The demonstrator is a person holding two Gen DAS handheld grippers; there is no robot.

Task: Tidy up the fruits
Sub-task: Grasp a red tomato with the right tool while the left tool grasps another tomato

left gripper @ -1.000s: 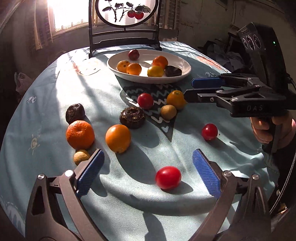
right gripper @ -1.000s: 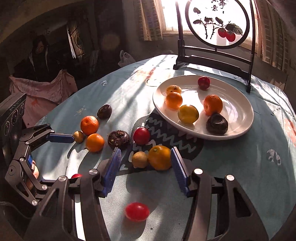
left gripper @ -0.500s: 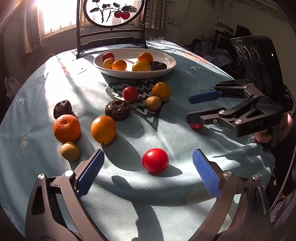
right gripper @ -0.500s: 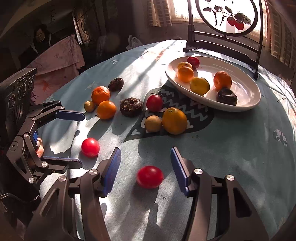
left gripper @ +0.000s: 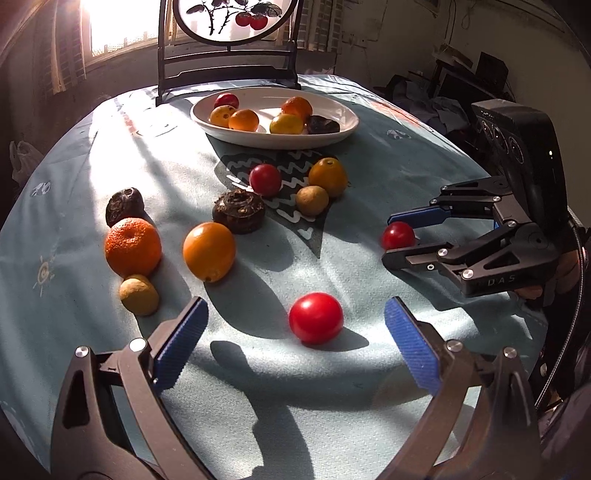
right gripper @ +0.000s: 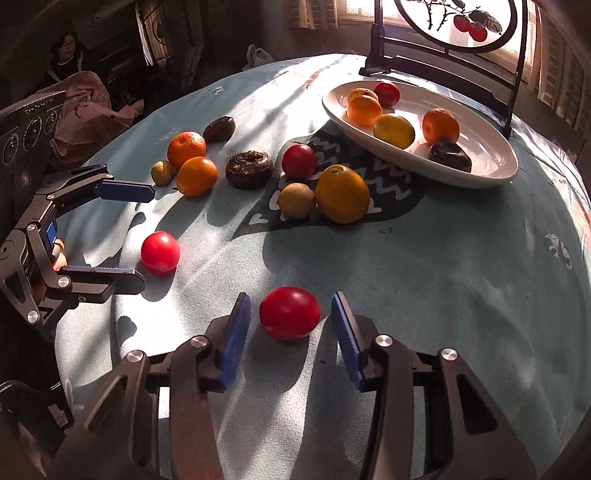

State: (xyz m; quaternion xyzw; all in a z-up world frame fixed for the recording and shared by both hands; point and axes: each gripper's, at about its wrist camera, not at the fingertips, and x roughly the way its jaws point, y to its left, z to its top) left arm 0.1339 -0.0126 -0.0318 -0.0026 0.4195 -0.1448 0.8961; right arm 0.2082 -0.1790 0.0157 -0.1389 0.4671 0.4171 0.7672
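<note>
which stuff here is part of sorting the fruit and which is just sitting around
In play: red tomato between the closing right hand-held gripper, second tomato, white plate.
Just there: framed fruit panel, tablecloth.

Cloth-covered table [left gripper: 92,350] under fruits [left gripper: 208,251], plate [left gripper: 347,127]

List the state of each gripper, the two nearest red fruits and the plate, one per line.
right gripper: jaws closing around a red fruit, pads not yet touching it.
left gripper: open, a red fruit on the cloth between its fingers.
red fruit by right gripper: resting on the tablecloth, not gripped.
red fruit by left gripper: resting on the tablecloth, untouched.
white plate: holds six fruits.
</note>
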